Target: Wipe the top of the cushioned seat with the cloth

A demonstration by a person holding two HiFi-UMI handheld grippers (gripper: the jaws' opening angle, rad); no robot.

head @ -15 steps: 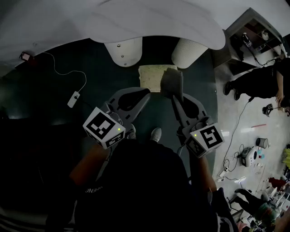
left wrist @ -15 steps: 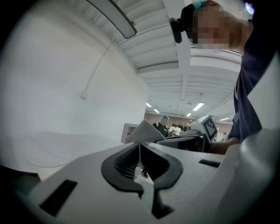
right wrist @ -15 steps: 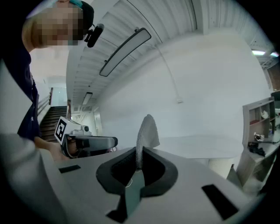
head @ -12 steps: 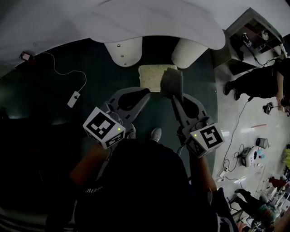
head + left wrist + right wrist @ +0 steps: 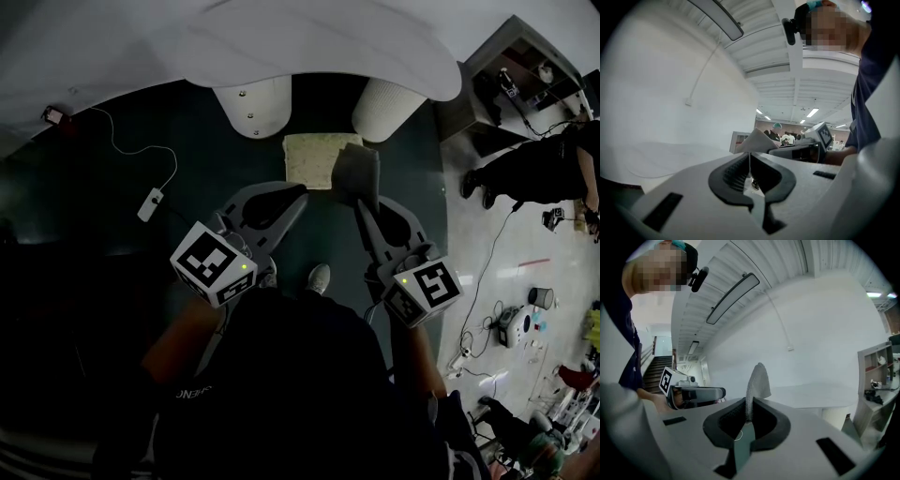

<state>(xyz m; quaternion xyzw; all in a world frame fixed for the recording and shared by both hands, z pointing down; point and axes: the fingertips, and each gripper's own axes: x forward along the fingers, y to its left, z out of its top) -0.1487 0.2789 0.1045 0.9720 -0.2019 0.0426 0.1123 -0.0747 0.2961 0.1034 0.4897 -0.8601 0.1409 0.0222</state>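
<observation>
**Pinching the cloth beside the seat**

The right claw (image 5: 364, 201) is pressed onto the grey cloth (image 5: 356, 171), whose free end stands up past the pads. From the head view, the cloth overlaps the right edge of the pale cushioned seat (image 5: 312, 159), which sits at the white desk's (image 5: 281, 47) rim. The left claw (image 5: 296, 197) is pressed together on nothing.

Two tongs were in use: left tongs (image 5: 294, 195) and right tongs (image 5: 362, 201). One cloth (image 5: 355, 170) sat in the right tongs. Just ahead lay one cushioned seat (image 5: 309, 159); beyond it stood two white pedestals (image 5: 253, 105) under one tabletop (image 5: 281, 37). One cable (image 5: 150, 202) lay leftward, and two shoes (image 5: 321, 277) were behind.
</observation>
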